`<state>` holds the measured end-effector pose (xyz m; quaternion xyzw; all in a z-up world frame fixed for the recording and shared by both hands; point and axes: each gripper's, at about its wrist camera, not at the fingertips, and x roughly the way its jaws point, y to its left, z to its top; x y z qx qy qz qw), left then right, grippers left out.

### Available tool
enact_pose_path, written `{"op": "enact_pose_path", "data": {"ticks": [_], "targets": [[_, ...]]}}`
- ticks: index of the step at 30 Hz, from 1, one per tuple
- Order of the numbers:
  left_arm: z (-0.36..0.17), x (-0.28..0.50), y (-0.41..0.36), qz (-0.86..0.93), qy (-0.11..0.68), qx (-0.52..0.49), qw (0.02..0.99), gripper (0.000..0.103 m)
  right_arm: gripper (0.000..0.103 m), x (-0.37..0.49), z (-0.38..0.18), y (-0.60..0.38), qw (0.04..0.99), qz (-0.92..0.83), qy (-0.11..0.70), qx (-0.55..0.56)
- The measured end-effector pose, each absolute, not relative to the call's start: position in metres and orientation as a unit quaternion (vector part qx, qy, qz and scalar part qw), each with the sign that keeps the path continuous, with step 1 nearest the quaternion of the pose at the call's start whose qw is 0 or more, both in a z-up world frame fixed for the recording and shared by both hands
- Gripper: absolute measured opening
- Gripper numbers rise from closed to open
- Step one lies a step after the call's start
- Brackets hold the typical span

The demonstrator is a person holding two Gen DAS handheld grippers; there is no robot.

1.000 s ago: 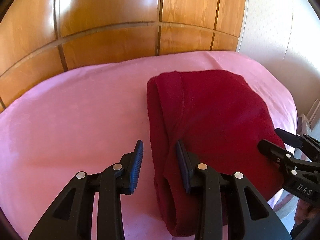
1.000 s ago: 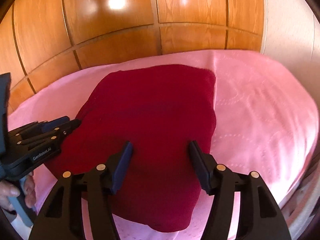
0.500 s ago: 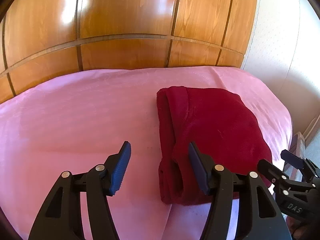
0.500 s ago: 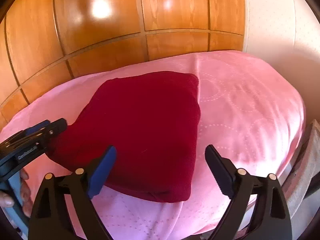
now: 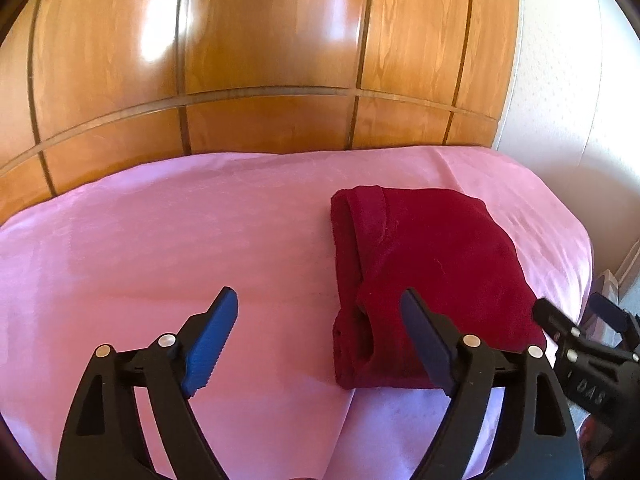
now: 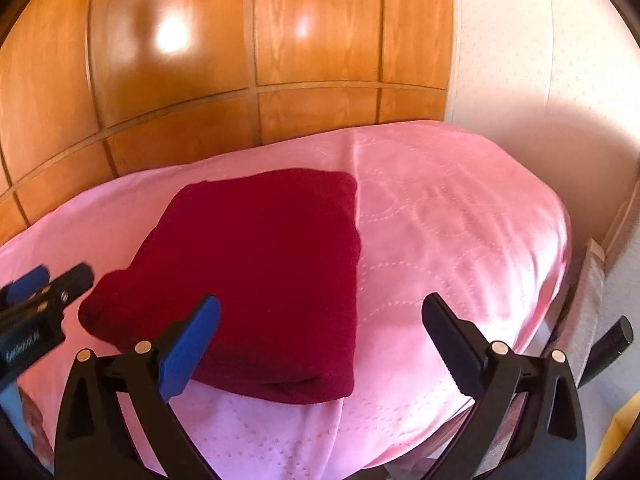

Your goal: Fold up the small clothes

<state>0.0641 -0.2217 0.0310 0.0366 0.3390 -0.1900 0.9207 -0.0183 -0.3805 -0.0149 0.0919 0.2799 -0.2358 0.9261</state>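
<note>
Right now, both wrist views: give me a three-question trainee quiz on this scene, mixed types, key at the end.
1. True or false: the left gripper is clamped on the dark red garment.
2. What does the garment lie on? A) wooden floor B) pink bedspread C) chair
3. Fill in: the right gripper has its jaws ____, with nothing pinched between them.

Key
1. False: its jaws stand apart, pads off the cloth.
2. B
3. open
</note>
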Motion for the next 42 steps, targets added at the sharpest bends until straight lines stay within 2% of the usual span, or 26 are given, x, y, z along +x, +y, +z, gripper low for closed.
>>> {"op": "enact_pose_path", "data": {"ticks": [5,17,42], "targets": [[0.036,0.056,-0.216,-0.181,0.331,0.036,0.925,0.094,0.101,-0.019,-0.011,-0.377,0.923,-0.249,0.278,0.096],[0.040,0.047,-0.217,-0.168,0.326,0.044,0.929,0.098,0.101,-0.025,-0.013,-0.366,0.925,-0.246,0.274,0.087],[0.047,0.040,-0.222,-0.176,0.317,0.044,0.931,0.098,0.101,-0.023,-0.018,-0.371,0.927,-0.241,0.273,0.092]]}}
